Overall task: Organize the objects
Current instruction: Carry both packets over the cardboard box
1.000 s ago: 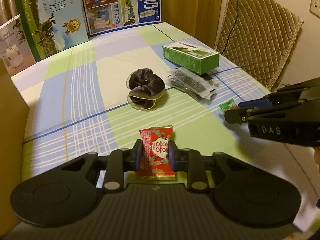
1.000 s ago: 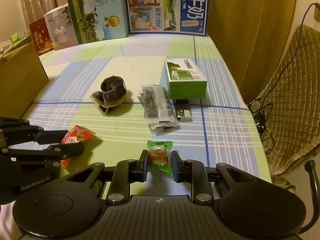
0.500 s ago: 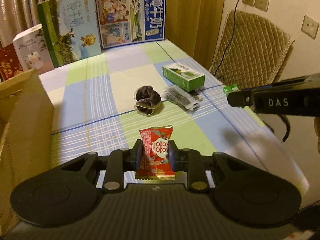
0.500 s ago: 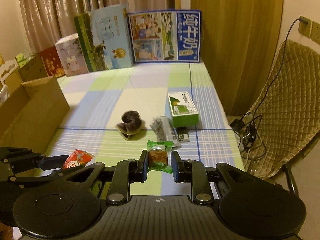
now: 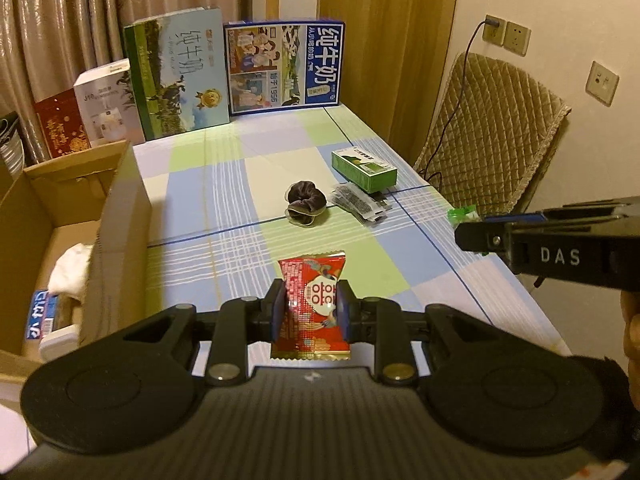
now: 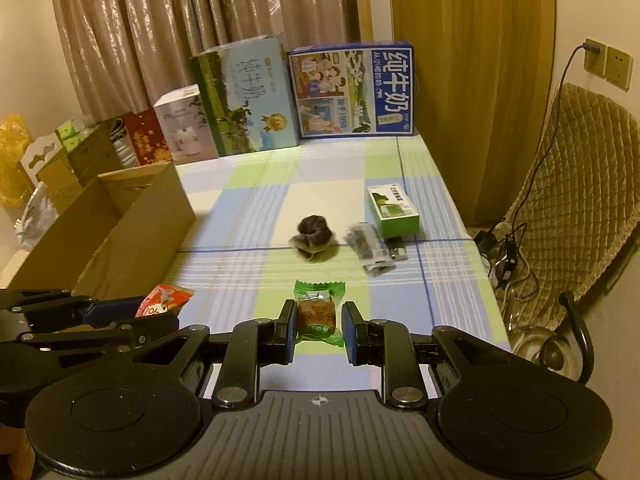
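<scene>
My left gripper point(image 5: 311, 312) is shut on a red snack packet point(image 5: 313, 306), held well above the checked tablecloth point(image 5: 240, 240). My right gripper point(image 6: 317, 328) is shut on a green-wrapped candy point(image 6: 318, 312), also held high. Each gripper shows in the other's view: the right one point(image 5: 476, 236) at the right of the left wrist view, the left one point(image 6: 160, 316) at the lower left of the right wrist view. An open cardboard box point(image 5: 80, 232) stands at the table's left edge, with a white cloth and small packs inside.
On the table lie a dark scrunchie point(image 5: 304, 204), clear sachets point(image 5: 360, 204), a green carton point(image 5: 364, 168) and a lighter point(image 6: 396, 252). Milk cartons point(image 5: 280, 68) and gift boxes line the far edge. A quilted chair point(image 5: 496, 132) stands right of the table.
Both grippers have risen and pulled back from the table, each keeping its packet. The cardboard box's inside has come into view on the left.
</scene>
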Available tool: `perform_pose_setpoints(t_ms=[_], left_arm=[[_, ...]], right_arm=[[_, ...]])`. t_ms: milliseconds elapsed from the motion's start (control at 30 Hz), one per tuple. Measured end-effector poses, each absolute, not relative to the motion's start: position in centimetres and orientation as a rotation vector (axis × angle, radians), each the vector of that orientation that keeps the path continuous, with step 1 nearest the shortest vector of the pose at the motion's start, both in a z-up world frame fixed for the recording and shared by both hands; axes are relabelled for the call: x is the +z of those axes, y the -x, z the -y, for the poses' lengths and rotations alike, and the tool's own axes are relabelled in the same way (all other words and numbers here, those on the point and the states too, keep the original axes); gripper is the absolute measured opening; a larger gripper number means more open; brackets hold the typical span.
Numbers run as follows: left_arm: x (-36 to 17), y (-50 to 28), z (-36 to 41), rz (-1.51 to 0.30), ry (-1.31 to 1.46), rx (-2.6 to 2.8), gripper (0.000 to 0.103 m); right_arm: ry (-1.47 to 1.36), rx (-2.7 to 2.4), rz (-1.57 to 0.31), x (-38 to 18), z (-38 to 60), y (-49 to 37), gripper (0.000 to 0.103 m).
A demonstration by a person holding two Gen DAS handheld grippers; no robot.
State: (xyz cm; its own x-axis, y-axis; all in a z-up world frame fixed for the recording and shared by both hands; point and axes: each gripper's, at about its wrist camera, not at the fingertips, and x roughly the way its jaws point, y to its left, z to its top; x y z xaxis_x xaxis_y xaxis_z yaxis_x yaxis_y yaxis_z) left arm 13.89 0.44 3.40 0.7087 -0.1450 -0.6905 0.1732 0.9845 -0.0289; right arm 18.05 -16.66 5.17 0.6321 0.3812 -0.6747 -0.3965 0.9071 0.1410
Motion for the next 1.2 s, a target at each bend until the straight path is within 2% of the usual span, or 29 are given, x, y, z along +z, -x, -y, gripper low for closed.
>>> perform_pose_setpoints(t_ms=[567, 1200], left_arm=[[5.5, -10.0, -2.6, -0.742, -0.03, -0.142, 0.022], [7.5, -7.8, -7.1, -0.711, -0.023, -0.066, 0.022]], right_arm=[[0.039, 0.497, -0.755, 6.2, 14.6, -13.6, 0.02], [0.056, 0.59, -0.746, 7.0, 10.8, -12.5, 0.02]])
